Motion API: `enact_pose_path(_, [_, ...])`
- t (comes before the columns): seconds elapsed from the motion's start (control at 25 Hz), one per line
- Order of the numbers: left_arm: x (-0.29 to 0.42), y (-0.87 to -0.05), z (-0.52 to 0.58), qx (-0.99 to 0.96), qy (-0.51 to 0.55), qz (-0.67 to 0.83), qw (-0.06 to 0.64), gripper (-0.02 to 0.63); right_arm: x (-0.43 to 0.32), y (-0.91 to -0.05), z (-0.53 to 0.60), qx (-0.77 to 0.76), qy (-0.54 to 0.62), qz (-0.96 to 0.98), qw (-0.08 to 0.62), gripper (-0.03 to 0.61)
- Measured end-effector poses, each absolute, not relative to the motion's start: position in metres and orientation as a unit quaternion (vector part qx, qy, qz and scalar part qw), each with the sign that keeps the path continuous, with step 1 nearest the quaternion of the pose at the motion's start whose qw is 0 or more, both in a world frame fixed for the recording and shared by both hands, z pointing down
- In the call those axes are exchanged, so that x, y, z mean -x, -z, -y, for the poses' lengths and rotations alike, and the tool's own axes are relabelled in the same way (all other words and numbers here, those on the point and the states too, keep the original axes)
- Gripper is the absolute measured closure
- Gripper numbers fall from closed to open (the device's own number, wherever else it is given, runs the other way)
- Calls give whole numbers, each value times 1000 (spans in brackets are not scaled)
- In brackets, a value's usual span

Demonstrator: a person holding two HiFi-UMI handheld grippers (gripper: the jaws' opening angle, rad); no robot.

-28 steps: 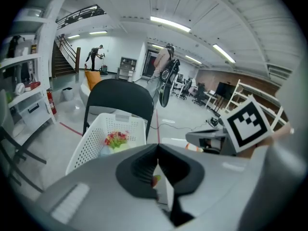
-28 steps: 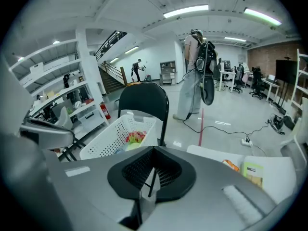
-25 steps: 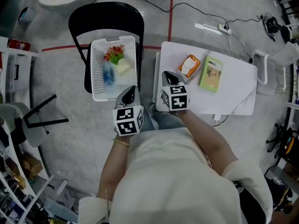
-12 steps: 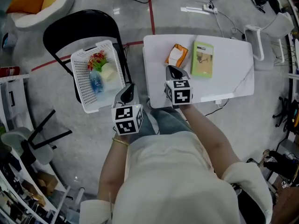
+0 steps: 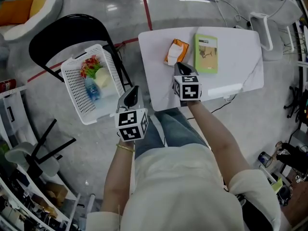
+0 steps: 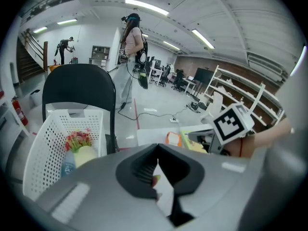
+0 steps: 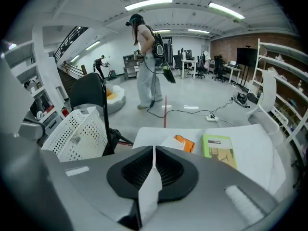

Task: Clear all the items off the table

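Moved R gripper (image 5: 181,67) in over table (image 5: 240,76), jaws together, empty, just short of pouch (image 5: 175,52); box (image 5: 206,53) beside it. L gripper (image 5: 132,95) closed, empty, by basket (image 5: 79,107). Step: reaching for pouch. Next: part jaws, straddle it.

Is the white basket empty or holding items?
Holding items: the white basket contains red flowers, a bottle and a pale yellowish object.

The surface (image 5: 240,47) looks smooth, matt white. The basket (image 5: 72,93) is perforated white plastic, the floor (image 5: 250,129) polished and glossy, the green box (image 5: 206,53) matt card.
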State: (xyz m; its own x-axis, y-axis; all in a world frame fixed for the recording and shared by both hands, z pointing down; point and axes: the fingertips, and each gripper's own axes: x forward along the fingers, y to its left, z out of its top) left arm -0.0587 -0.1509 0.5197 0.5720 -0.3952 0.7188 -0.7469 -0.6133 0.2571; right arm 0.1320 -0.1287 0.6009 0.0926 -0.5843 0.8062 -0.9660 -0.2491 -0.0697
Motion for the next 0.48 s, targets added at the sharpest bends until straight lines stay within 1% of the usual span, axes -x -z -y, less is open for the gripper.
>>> enact_pose_path(0.04, [57, -523, 151, -841, -315, 338, 281, 604, -135, -608, 129, -693, -384, 555, 253, 561])
enact_pose_path(0.12, [54, -530, 150, -841, -317, 337, 282, 604, -139, -622, 129, -688, -399, 551, 254, 502])
enact_pose_path(0.28, [51, -547, 143, -838, -327, 331, 287, 604, -150, -652, 131, -687, -420, 536, 253, 415])
enact_pose_path(0.32, [50, -552, 141, -836, -329, 330, 289, 604, -154, -660, 132, -690, -423, 530, 251, 385])
enact_pose_path(0.36, [50, -557, 139, -835, -331, 329, 290, 604, -158, -668, 133, -694, -426, 524, 249, 335])
enact_pose_path(0.4, [49, -563, 137, -834, -333, 328, 292, 604, -162, -676, 133, -698, -428, 518, 247, 300])
enact_pose_path(0.48, [49, -572, 133, -832, -336, 328, 295, 604, -169, -690, 134, -703, -436, 507, 242, 270])
